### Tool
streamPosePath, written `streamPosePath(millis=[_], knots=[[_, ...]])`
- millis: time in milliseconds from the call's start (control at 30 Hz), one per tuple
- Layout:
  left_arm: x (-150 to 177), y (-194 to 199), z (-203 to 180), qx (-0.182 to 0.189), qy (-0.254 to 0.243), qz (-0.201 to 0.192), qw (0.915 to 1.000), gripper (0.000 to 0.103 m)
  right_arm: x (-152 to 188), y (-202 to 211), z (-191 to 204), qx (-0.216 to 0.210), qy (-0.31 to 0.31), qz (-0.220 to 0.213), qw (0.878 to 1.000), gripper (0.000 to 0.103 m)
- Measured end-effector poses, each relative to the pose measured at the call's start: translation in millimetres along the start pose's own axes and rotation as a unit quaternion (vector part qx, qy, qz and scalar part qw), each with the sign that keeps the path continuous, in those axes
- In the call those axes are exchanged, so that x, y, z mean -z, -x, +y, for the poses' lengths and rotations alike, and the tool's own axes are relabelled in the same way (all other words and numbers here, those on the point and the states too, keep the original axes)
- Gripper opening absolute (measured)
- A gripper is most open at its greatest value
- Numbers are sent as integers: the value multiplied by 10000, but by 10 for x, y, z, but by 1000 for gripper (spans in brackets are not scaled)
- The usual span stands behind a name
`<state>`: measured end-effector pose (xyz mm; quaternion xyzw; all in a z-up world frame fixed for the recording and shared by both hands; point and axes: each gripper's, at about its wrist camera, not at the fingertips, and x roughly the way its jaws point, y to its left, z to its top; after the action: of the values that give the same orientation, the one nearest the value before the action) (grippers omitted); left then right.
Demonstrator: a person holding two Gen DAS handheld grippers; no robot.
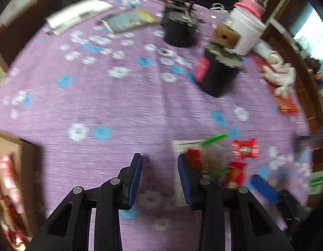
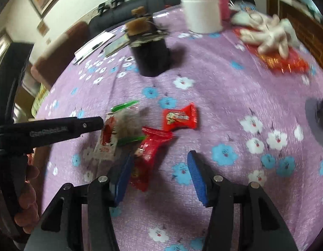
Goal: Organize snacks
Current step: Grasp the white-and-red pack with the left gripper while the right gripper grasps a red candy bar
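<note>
Three snacks lie together on the purple flowered tablecloth (image 2: 213,96): a clear bag with green strips (image 2: 121,127), a small red packet (image 2: 179,118) and a long red packet (image 2: 150,154). My right gripper (image 2: 159,175) is open just above the cloth, with the long red packet's lower end beside its left pad. From the left of that view, the left gripper's black fingers (image 2: 77,126) reach to the clear bag's edge. In the left wrist view my left gripper (image 1: 160,173) is open over bare cloth, the clear bag (image 1: 211,152) and red packets (image 1: 244,148) just to its right.
A cardboard box (image 1: 25,156) holding red packets sits at the left edge. Two black jars with wooden knobs (image 1: 218,73) (image 1: 178,27), a white tub (image 1: 245,33), papers (image 1: 77,14) and white gloves on a red pack (image 2: 272,35) stand farther back.
</note>
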<state>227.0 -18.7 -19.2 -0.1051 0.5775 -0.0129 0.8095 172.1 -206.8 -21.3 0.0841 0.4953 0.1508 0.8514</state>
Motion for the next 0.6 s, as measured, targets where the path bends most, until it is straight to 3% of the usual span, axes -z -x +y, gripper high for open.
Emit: streamPosePath(millis=[67, 167, 233, 333, 600], knots=[[-8, -33, -42, 146, -19, 64, 9999, 37, -1, 18, -34, -79, -59, 7, 10000, 52], [23, -63, -126, 372, -101, 196, 9991, 54, 12, 27, -24, -84, 21, -4, 10000, 53], [48, -40, -182, 514, -124, 200, 9984, 54, 15, 29, -21, -101, 43, -13, 9999, 56], [24, -33, -247, 322, -230, 99, 9992, 65, 15, 26, -13, -121, 37, -17, 9999, 56], [-28, -135, -289, -118, -283, 87, 9995, 66, -63, -16, 116, -104, -5, -71, 9999, 56]])
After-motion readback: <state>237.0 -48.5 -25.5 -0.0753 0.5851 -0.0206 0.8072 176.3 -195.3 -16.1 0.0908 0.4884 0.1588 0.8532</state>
